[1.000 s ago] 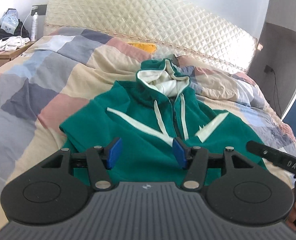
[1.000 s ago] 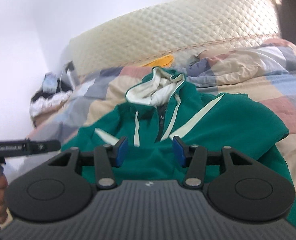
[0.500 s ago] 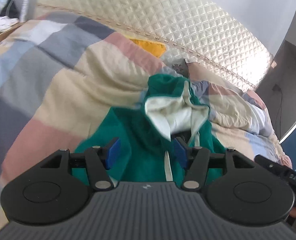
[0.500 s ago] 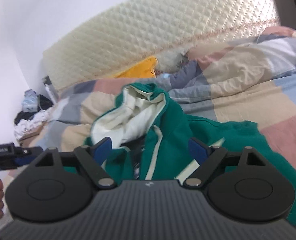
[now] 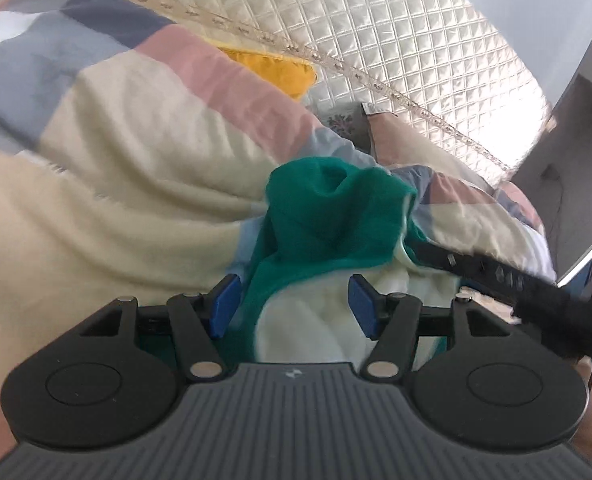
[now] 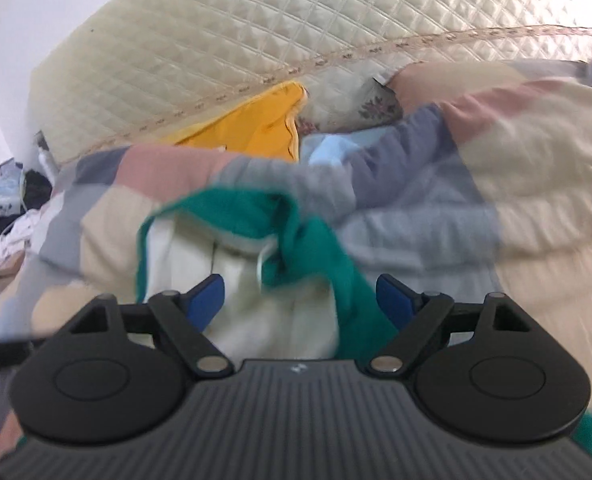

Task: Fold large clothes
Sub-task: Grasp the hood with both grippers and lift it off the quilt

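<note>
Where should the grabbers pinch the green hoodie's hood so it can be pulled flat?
Probably at the hood's rim, where green outer cloth meets cream lining. The hood lies bunched and open toward both cameras on the patchwork quilt, so the left gripper and right gripper, both open, can each slide over one side edge from the near side.

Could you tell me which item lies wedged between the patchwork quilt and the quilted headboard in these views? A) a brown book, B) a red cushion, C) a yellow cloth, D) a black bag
C: a yellow cloth shows between the top edge of the patchwork quilt and the cream quilted headboard, beyond the green hoodie.
</note>
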